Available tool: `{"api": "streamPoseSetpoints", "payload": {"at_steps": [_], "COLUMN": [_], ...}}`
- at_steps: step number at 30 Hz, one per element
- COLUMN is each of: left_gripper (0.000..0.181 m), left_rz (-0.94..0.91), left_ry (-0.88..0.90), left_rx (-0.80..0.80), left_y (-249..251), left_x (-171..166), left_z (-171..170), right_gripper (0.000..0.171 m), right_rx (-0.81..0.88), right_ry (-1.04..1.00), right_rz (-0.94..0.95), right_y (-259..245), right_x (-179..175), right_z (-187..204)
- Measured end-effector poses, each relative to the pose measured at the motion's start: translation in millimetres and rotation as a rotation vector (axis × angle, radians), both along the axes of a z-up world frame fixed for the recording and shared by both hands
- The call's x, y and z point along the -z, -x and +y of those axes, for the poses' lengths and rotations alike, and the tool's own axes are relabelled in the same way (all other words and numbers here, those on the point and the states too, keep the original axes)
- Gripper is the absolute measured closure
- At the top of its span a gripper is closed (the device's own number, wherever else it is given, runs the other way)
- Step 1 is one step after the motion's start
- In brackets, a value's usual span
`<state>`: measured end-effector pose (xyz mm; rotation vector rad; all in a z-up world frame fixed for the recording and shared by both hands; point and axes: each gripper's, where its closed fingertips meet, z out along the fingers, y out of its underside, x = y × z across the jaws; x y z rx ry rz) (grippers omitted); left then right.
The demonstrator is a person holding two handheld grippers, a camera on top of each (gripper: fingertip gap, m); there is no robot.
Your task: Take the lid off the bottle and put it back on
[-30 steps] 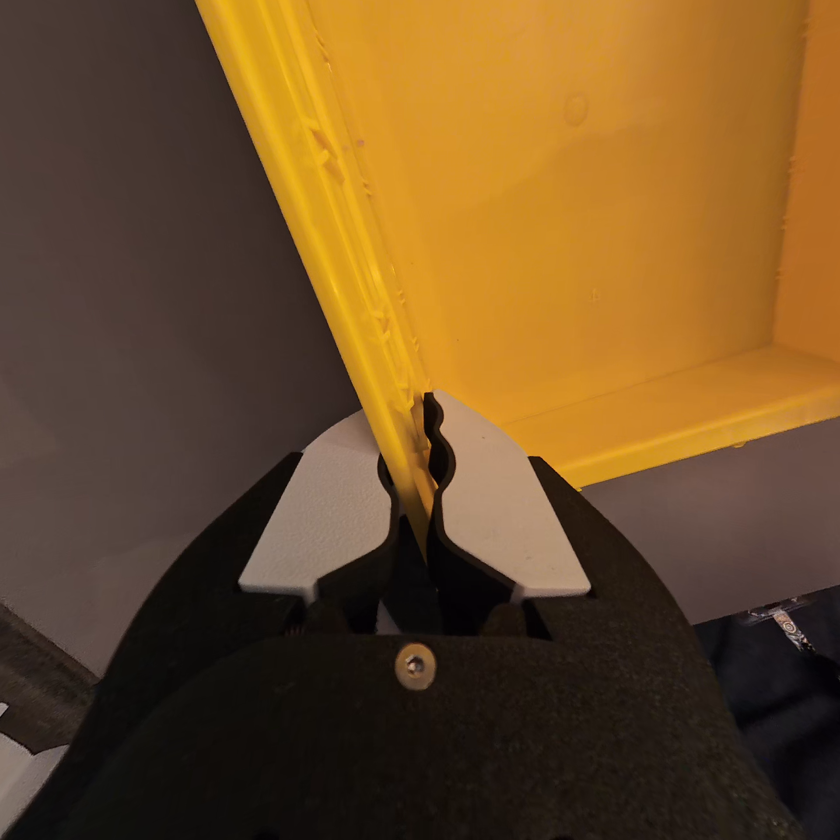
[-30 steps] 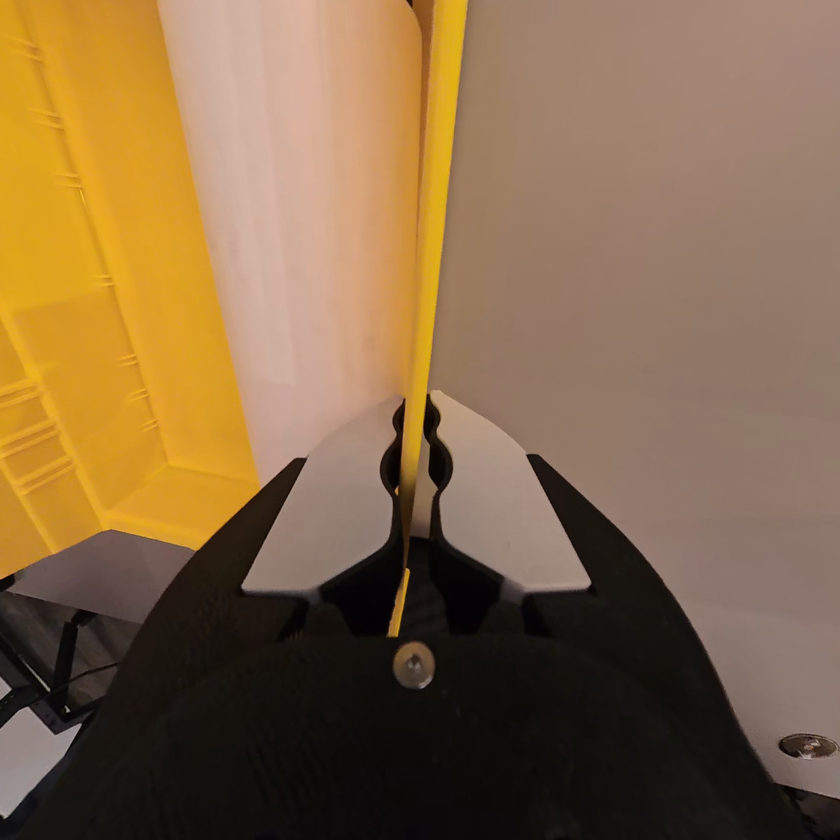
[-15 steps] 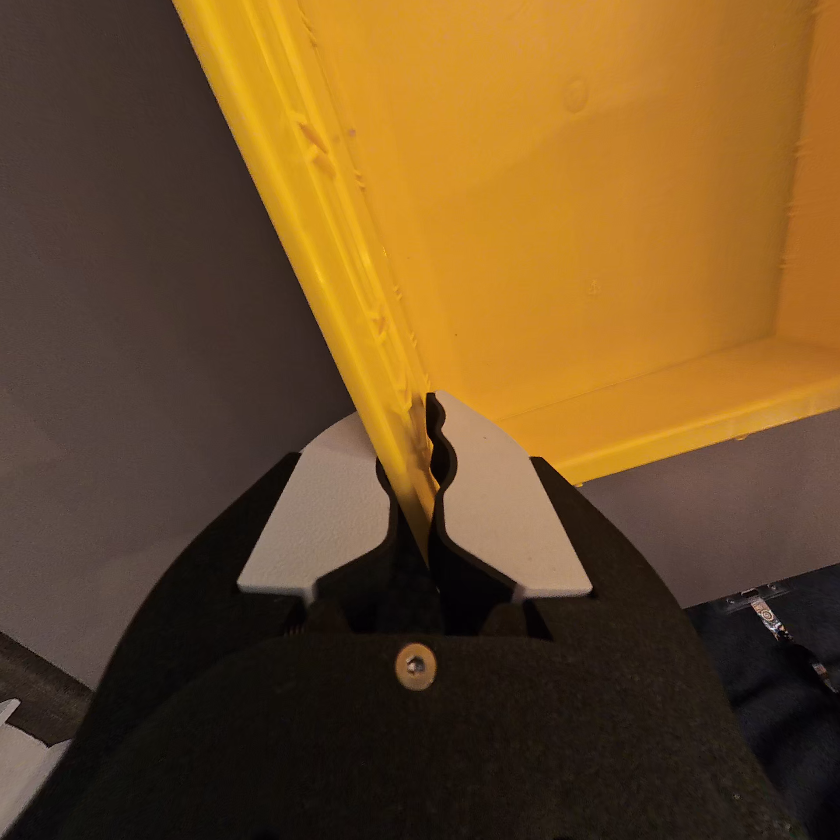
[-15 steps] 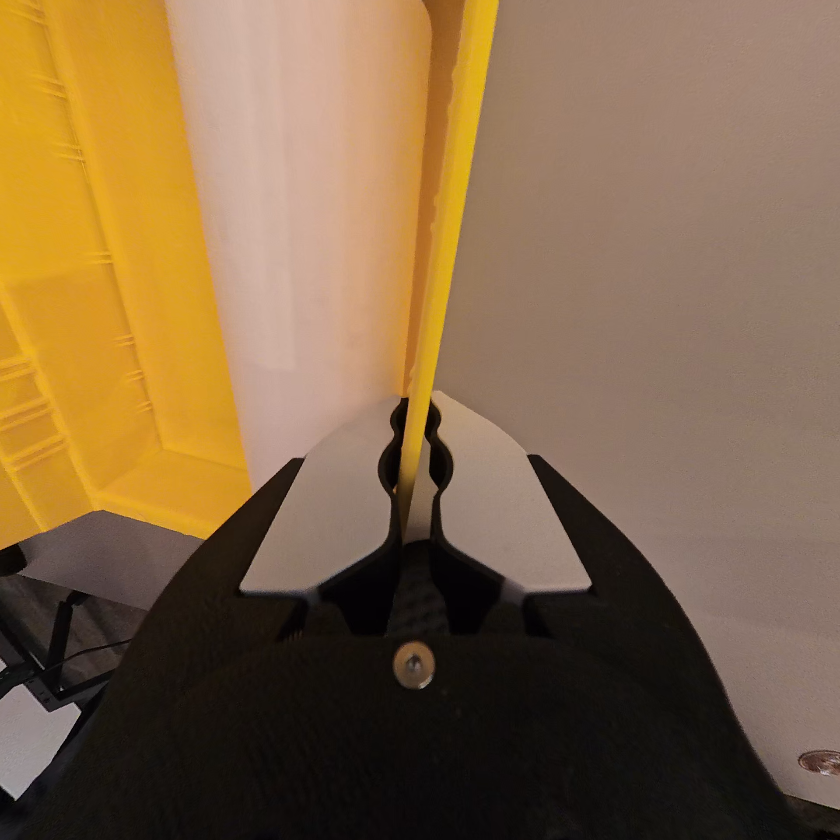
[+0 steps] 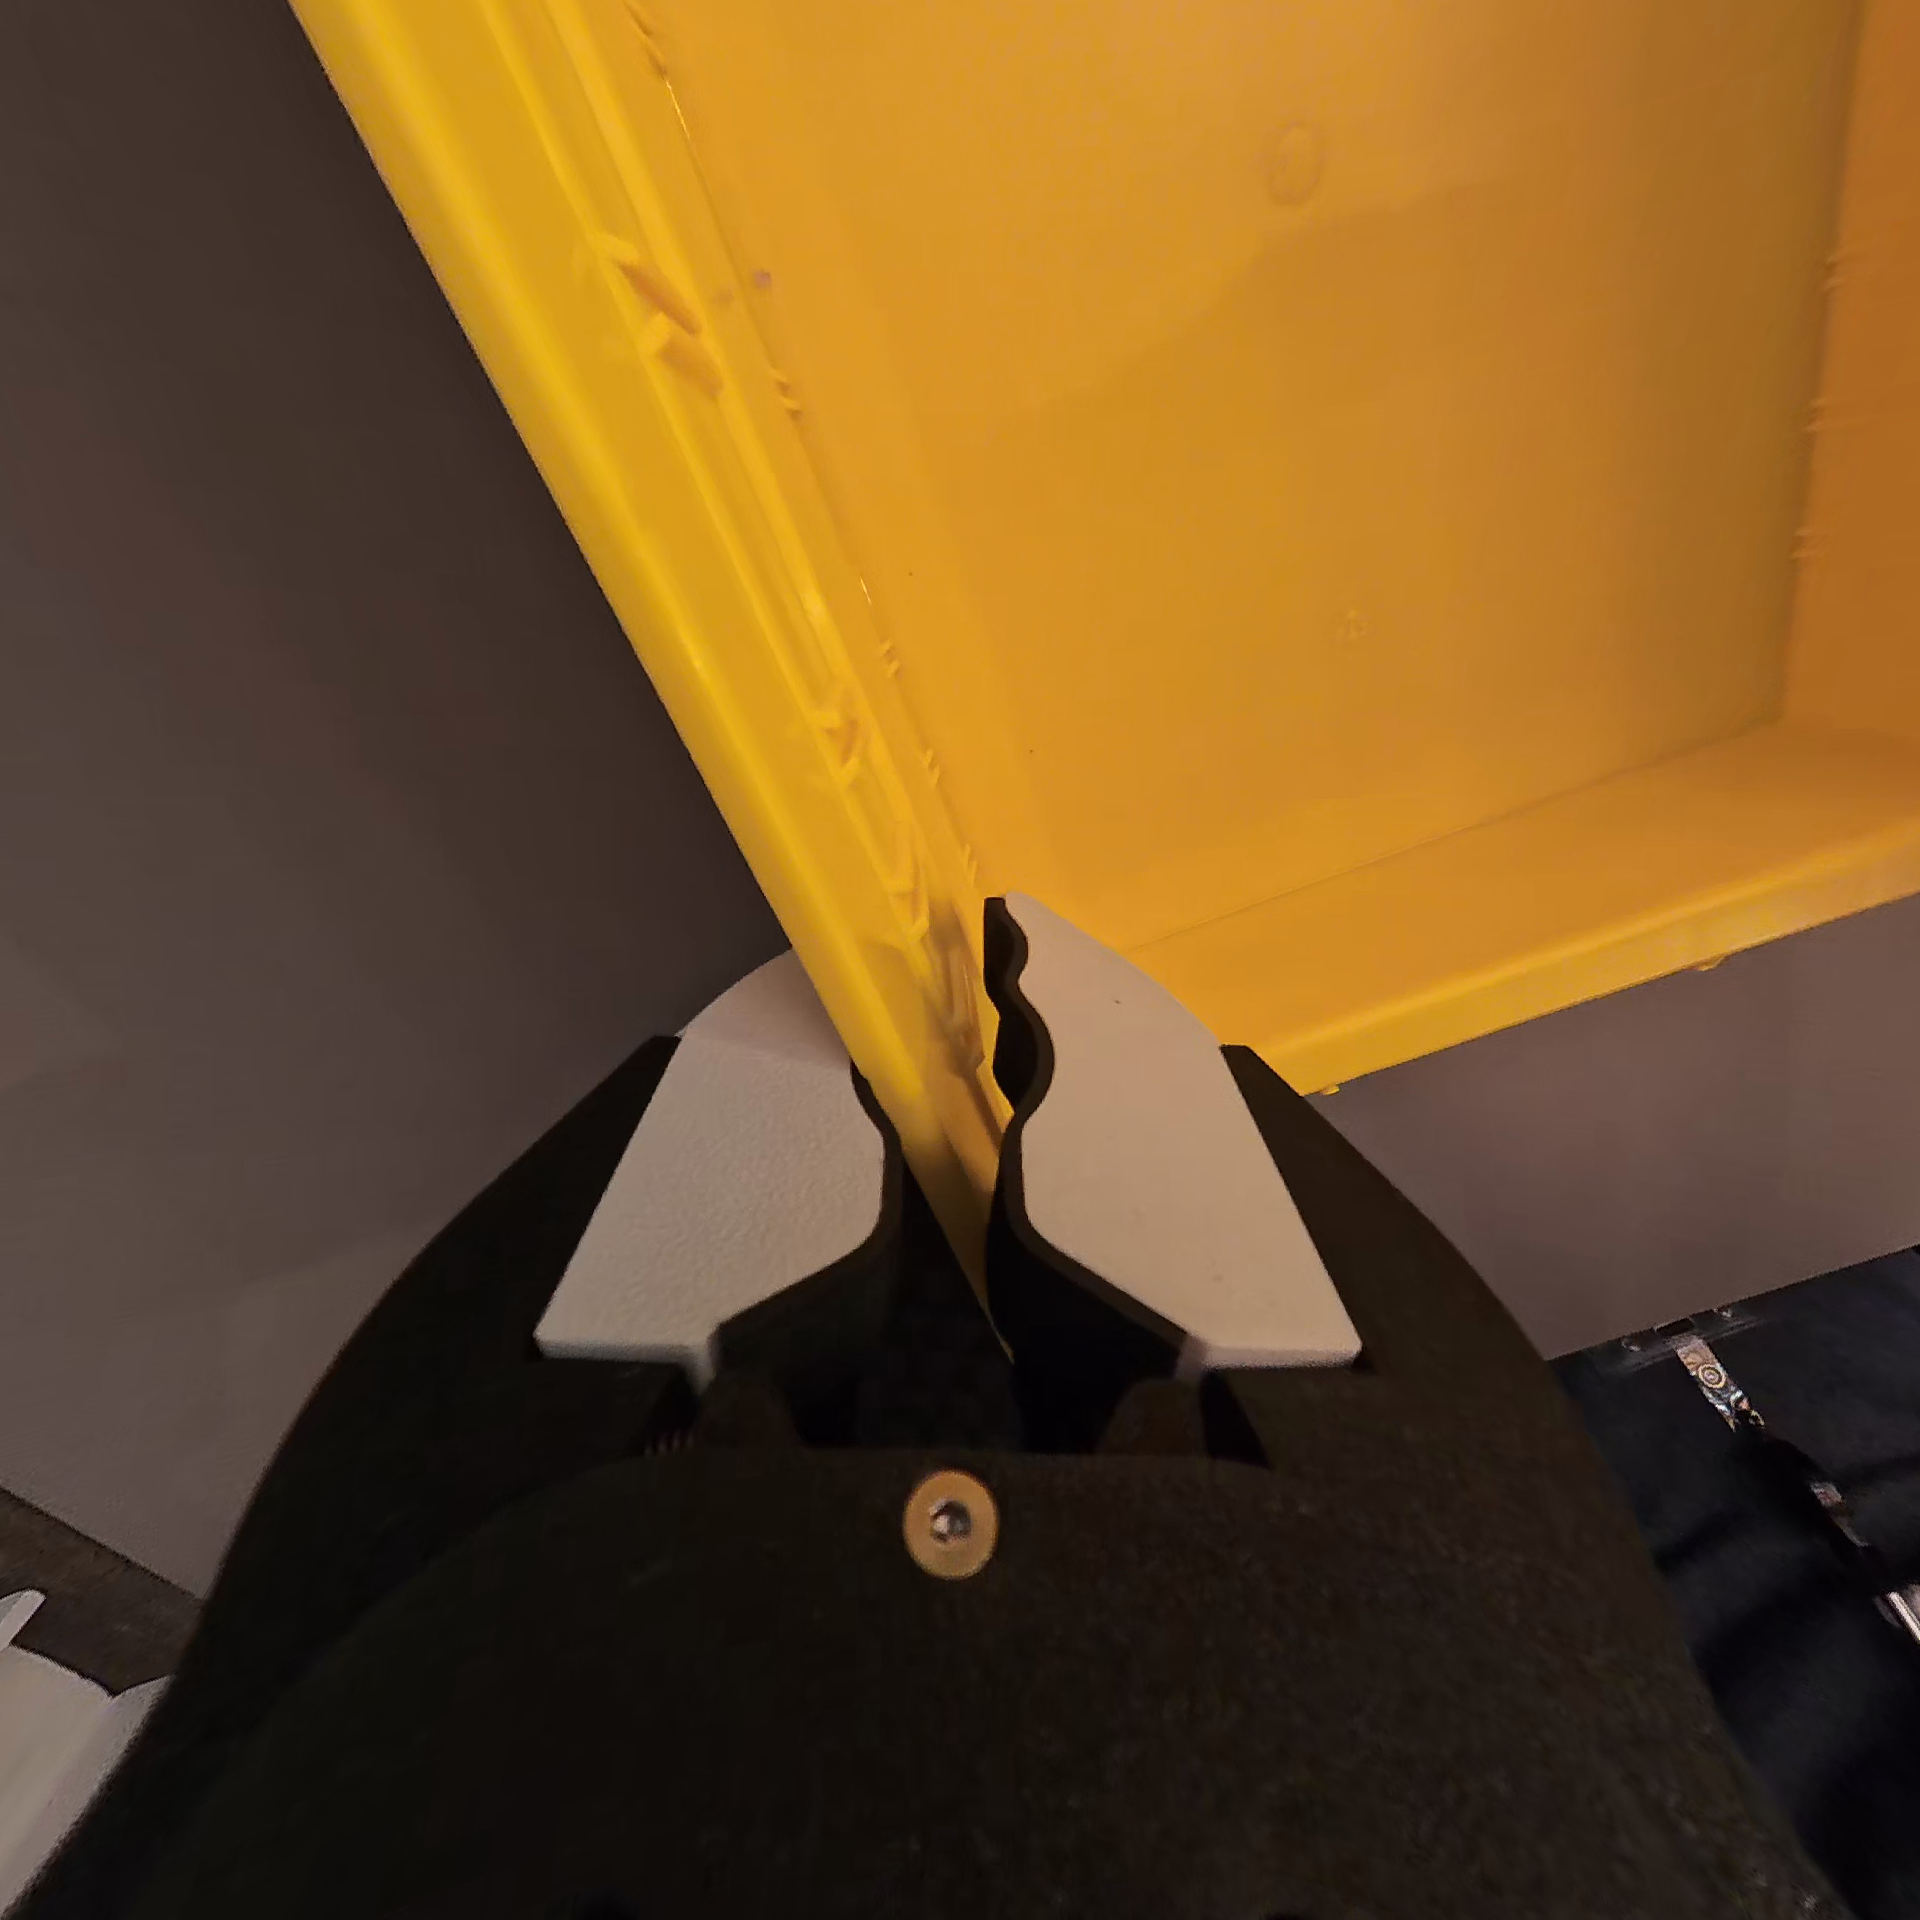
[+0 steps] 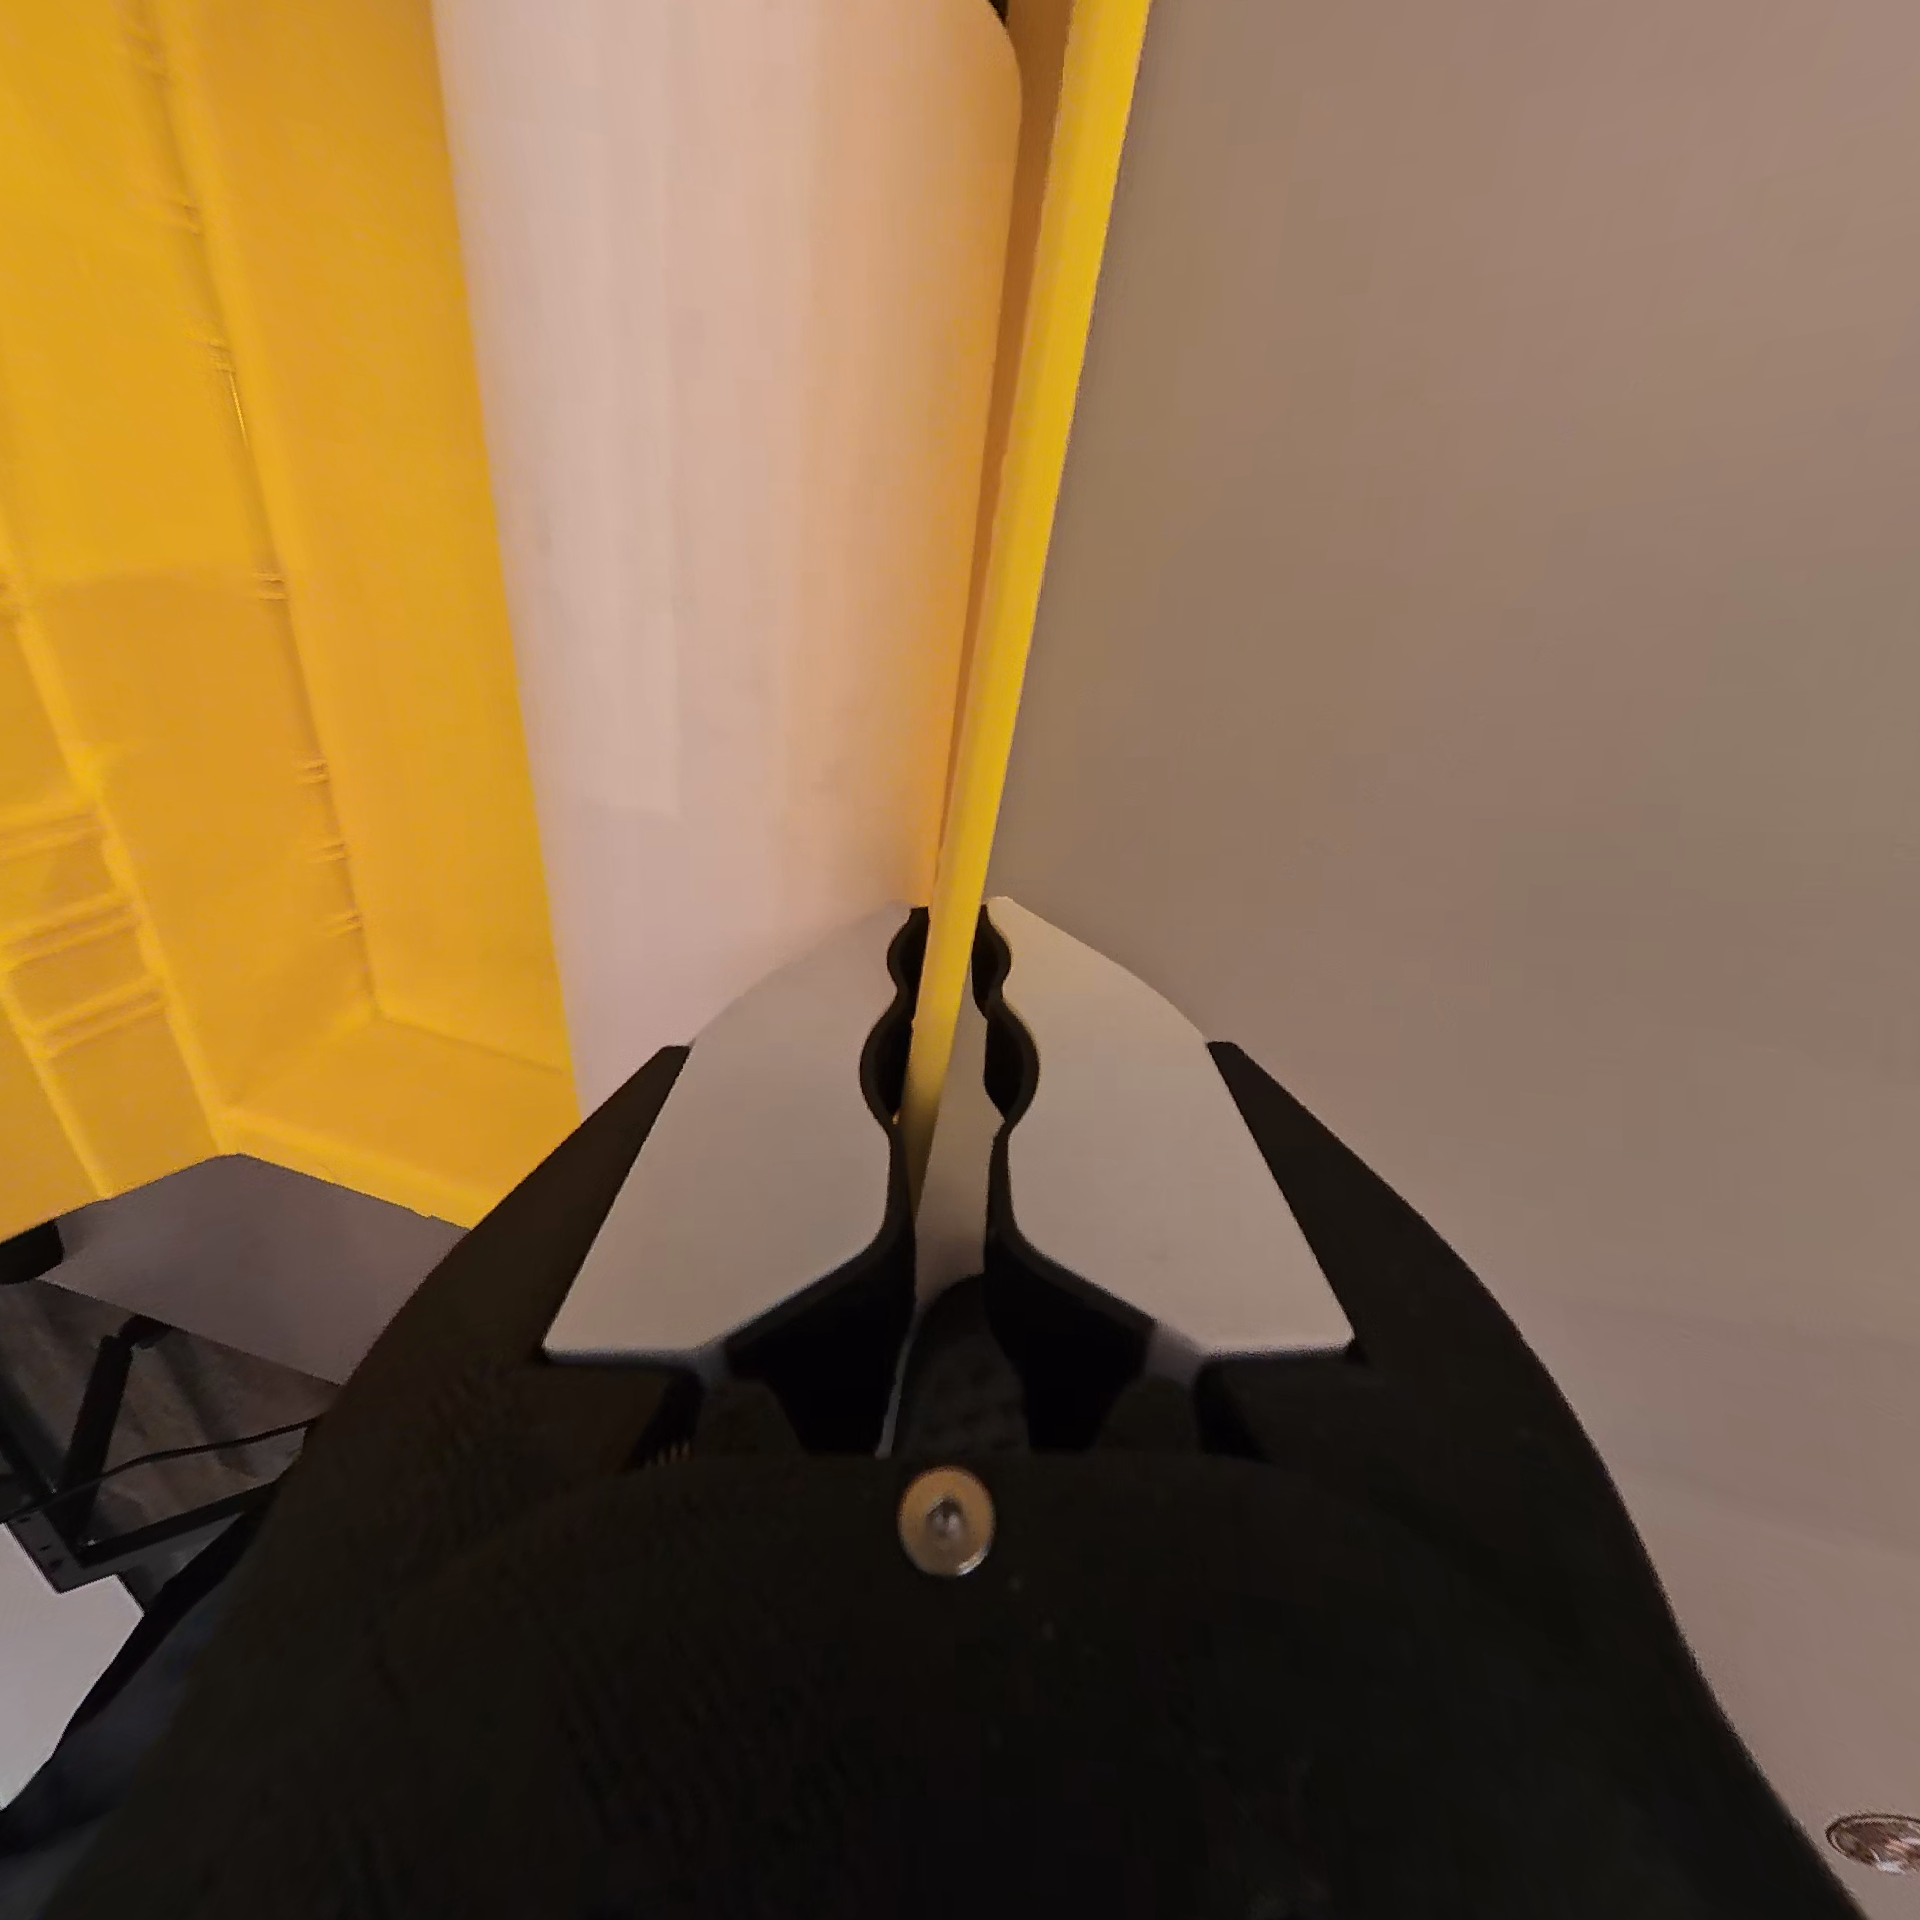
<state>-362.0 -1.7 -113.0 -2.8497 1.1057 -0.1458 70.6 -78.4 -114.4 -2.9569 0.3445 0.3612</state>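
A yellow bin [image 5: 1351, 520] with ribbed walls sits over a grey tabletop [image 5: 260, 727]. Past the table's edge, possibly a black frame [image 6: 94, 1455] stands on the floor.

Both grippers look like the same build: chunky black body with a grainy, almost felt-like texture, flaring out wide toward 6 o'clock. The left gripper [image 5: 951, 1023] has two pale grey fingers [image 5: 1153, 1174] with wavy black-edged inner profiles, plus a single silver screw [image 5: 950, 1525] in a brass-looking washer dead centre. The right gripper [image 6: 943, 1023] has matching grey fingers [image 6: 769, 1164], the same scalloped edges and its own centre screw [image 6: 944, 1523]
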Motion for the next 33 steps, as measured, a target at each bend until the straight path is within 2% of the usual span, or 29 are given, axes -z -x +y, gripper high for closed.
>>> {"api": "streamPoseSetpoints", "payload": {"at_steps": [14, 25, 30, 33], "left_gripper": [0.164, 0.162, 0.171, 0.173], "left_rz": [0.001, -0.045, -0.055, -0.121], "left_ry": [0.025, 0.043, 0.088, 0.121], "left_rx": [0.011, 0.018, -0.053, -0.114], "left_y": [-12, -16, -6, -1], "left_x": [0, 2, 4, 3], "left_z": [-16, -21, -21, -18], "right_gripper": [0.159, 0.159, 0.163, 0.165], "right_rx": [0.016, -0.033, -0.049, -0.033], "right_ry": [-0.015, -0.021, -0.012, -0.010], "right_rz": [0.051, 0.005, -0.017, -0.043], "right_y": [9, 6, 1, -5], "right_x": [8, 3, 2, 2], "right_z": [12, 14, 12, 13]}}
